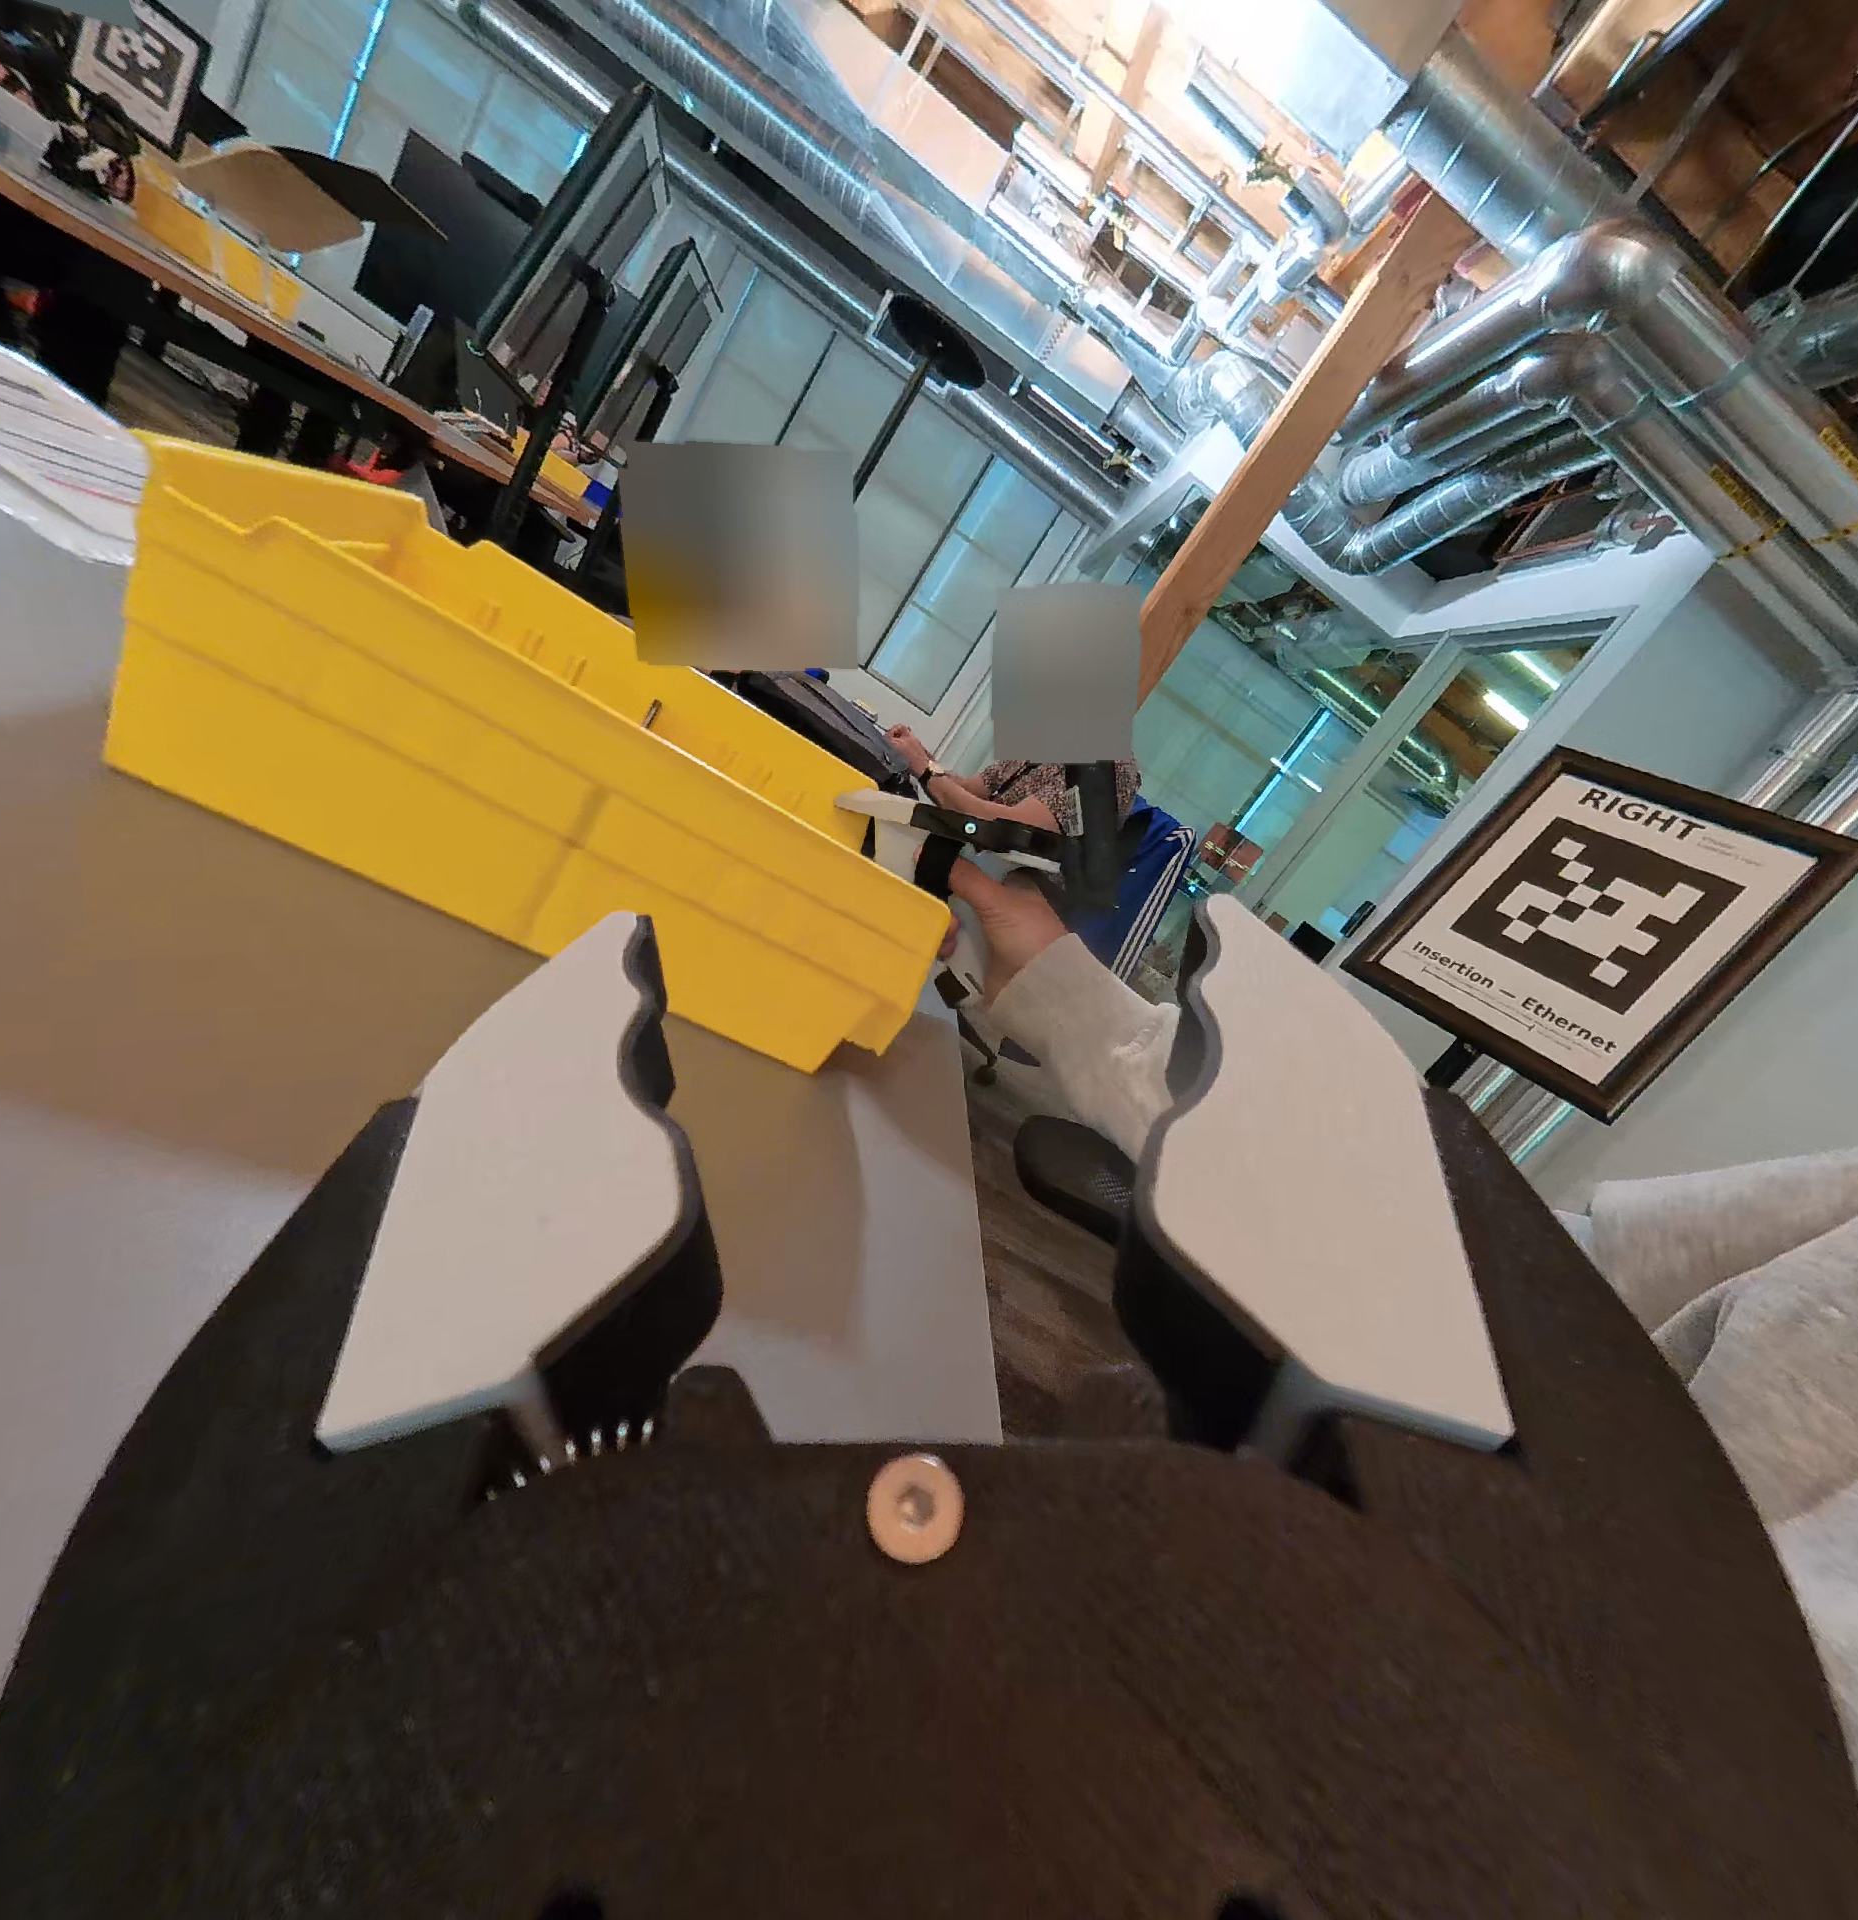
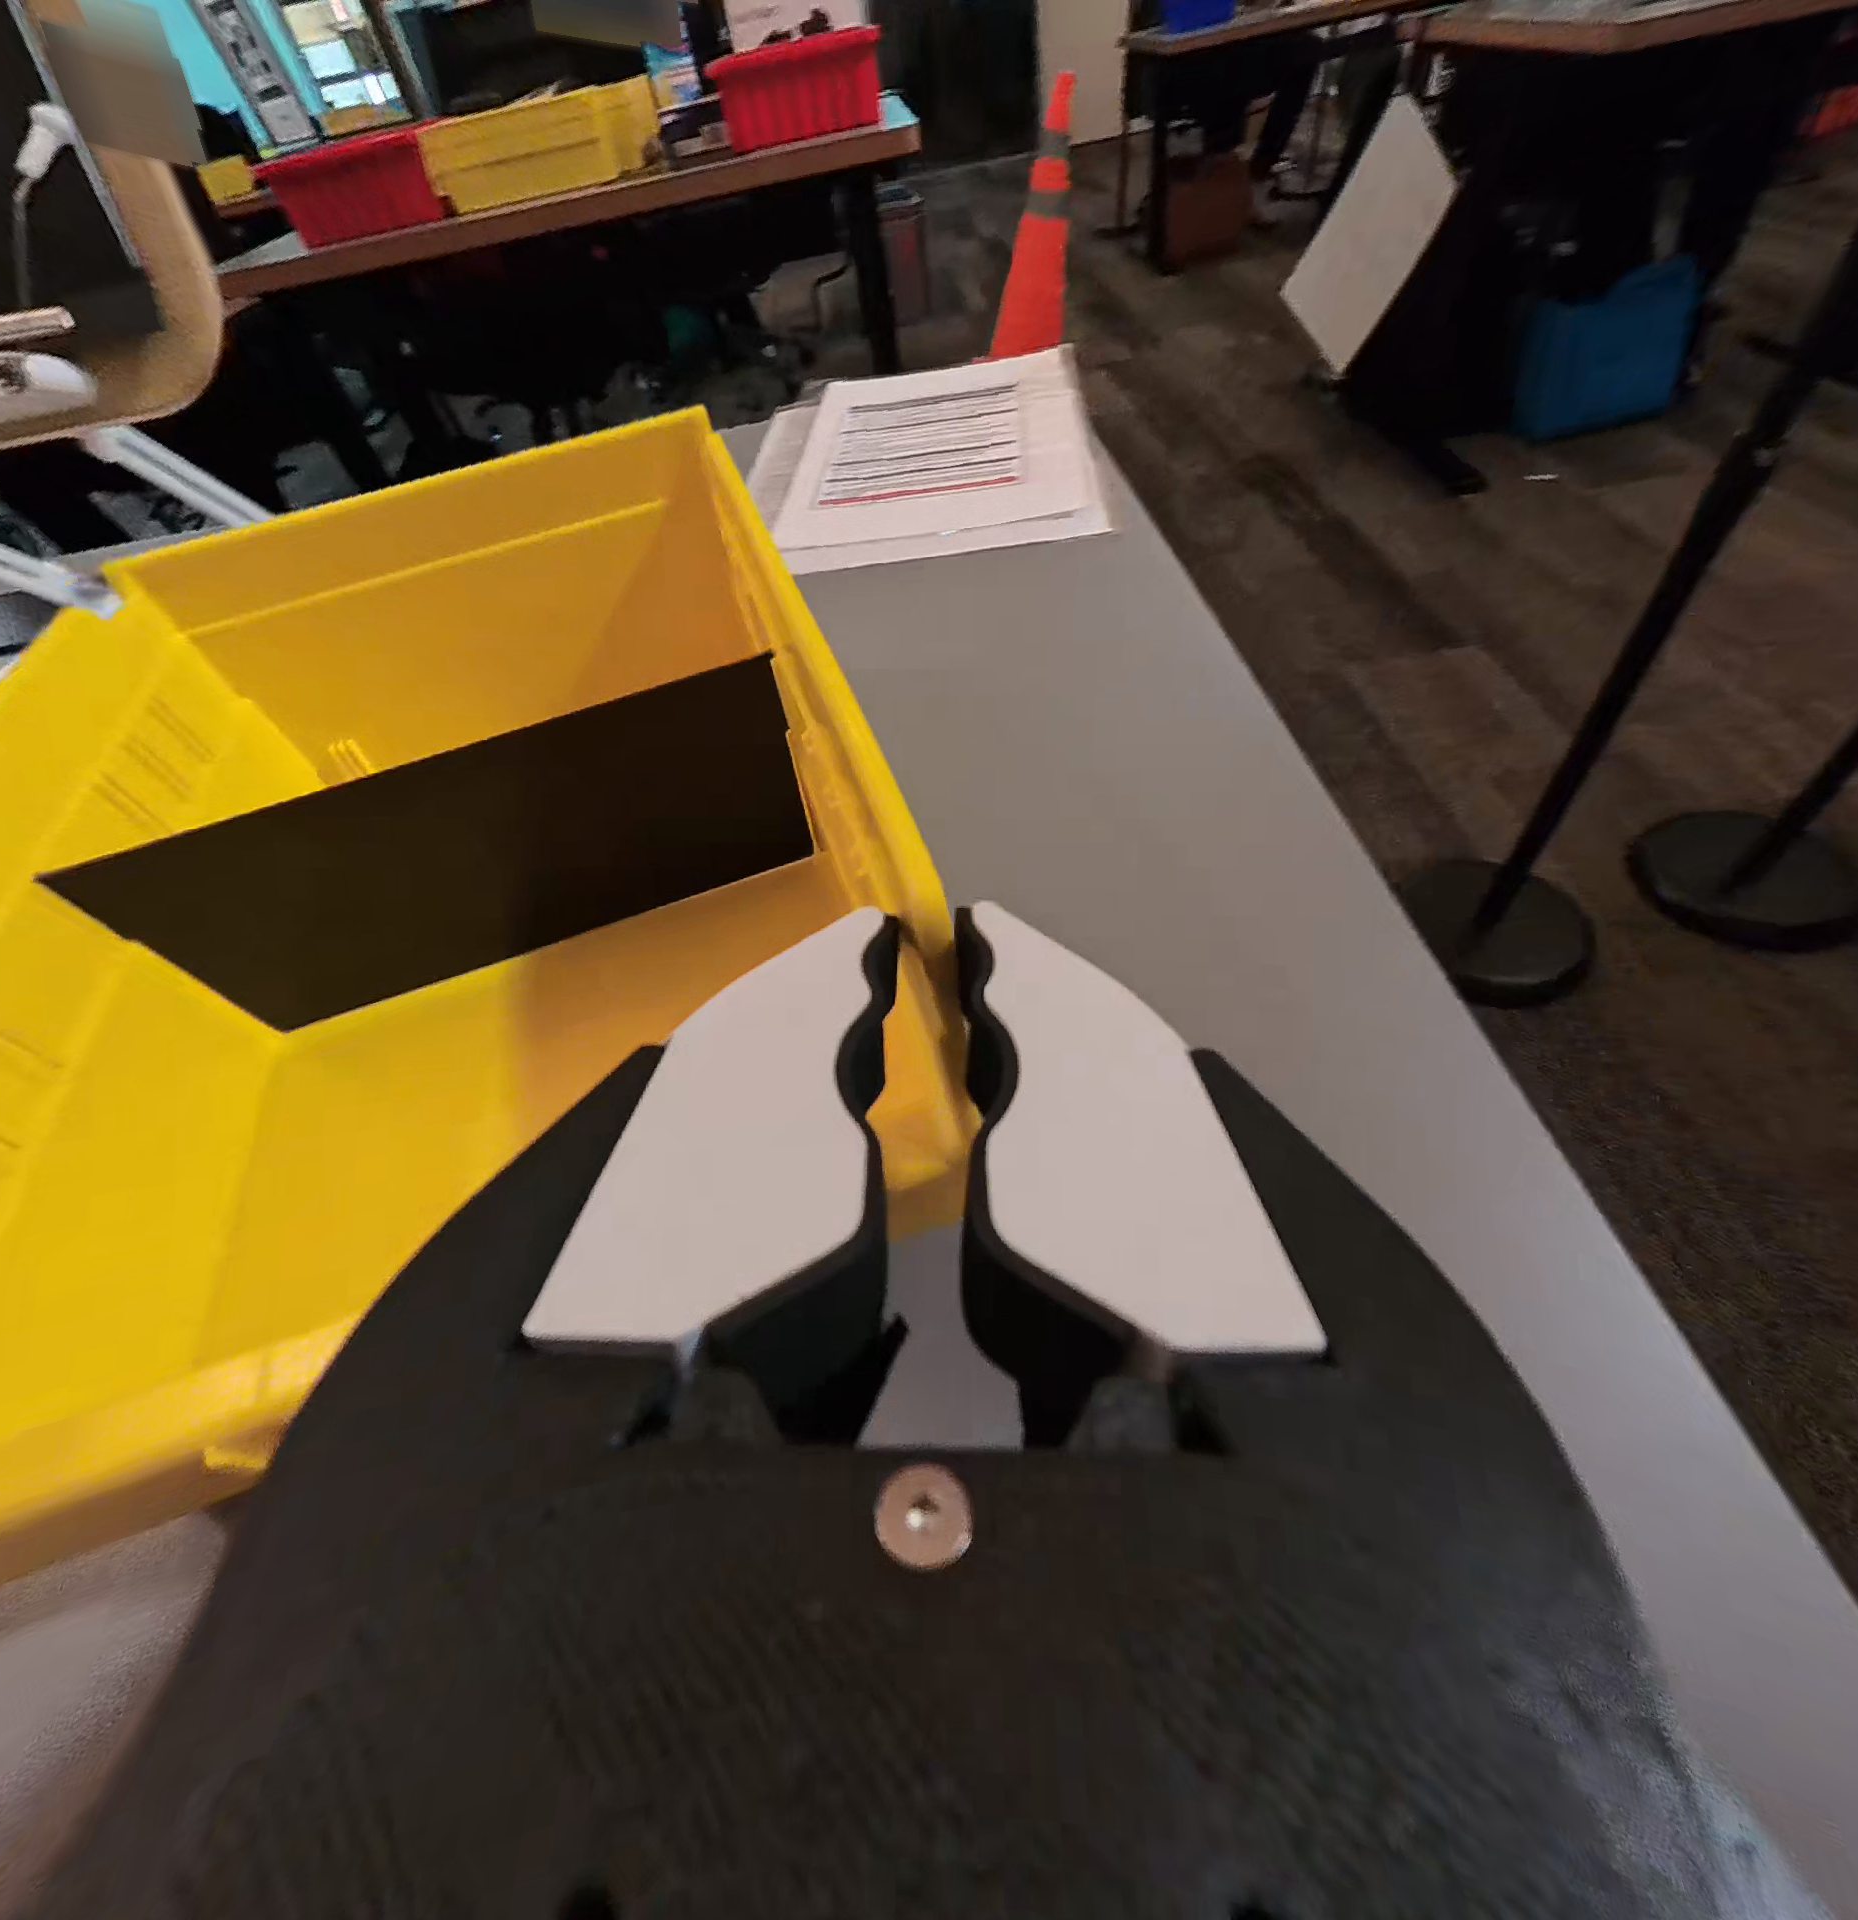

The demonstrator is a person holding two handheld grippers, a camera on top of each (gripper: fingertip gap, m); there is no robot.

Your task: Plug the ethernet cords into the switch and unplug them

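Observation:
A yellow plastic bin [image 1: 385, 727] stands on the grey table [image 1: 177, 1039]. My left gripper [image 1: 925, 914] is open and empty, just above the table near the bin's near corner. My right gripper [image 2: 925, 914] is shut on the bin's side wall [image 2: 925, 1070]; it also shows in the left wrist view [image 1: 935, 821], held by a hand at the bin's far end. The bin [image 2: 385, 1143] holds a black divider panel [image 2: 437, 862]; the rest of its inside looks empty. No ethernet cord or switch is in view.
A stack of printed sheets [image 2: 935, 447] lies at the table's far end. A framed marker sign [image 1: 1600, 925] stands to the right. Two black stanchion bases [image 2: 1507, 935] and an orange cone [image 2: 1039, 229] stand on the floor. People sit behind the bin.

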